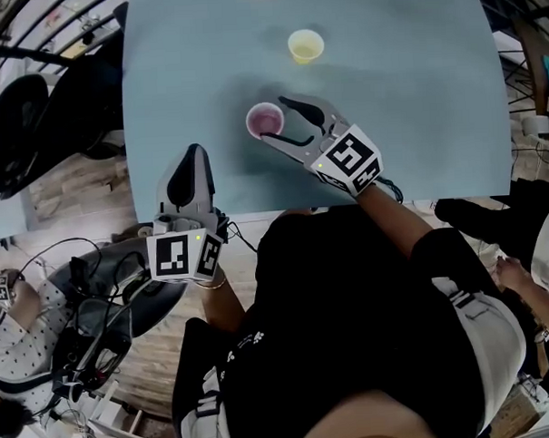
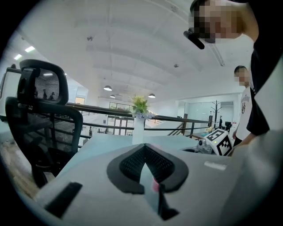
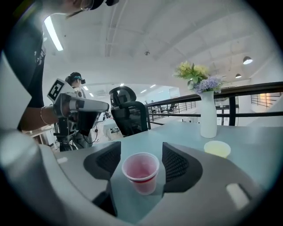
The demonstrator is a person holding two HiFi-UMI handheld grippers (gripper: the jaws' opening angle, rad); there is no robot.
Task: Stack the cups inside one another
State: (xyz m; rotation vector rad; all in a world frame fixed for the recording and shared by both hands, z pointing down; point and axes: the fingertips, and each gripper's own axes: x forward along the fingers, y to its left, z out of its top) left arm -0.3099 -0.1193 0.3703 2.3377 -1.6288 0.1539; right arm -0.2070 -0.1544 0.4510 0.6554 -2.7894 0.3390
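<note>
Your right gripper [image 1: 273, 119] has its jaws spread. The pink cup [image 3: 140, 171] stands upright between them with a sliver of gap at each pad, so it is not gripped. The cup sits on the blue table [image 1: 415, 117], toward the near edge and slightly left of centre. Bare tabletop runs from it to the right edge, and back to the yellow cup [image 1: 305, 46]. The yellow cup stands upright, well apart from the pink one, farther out and slightly to the right. Beyond it, the white vase [image 3: 208, 115] with flowers stands by the far edge. Your left gripper [image 1: 195, 152] is clenched on nothing, jaws together, at the near edge left of the pink cup. Off the table's left edge stands a black office chair [image 1: 16, 125].
</note>
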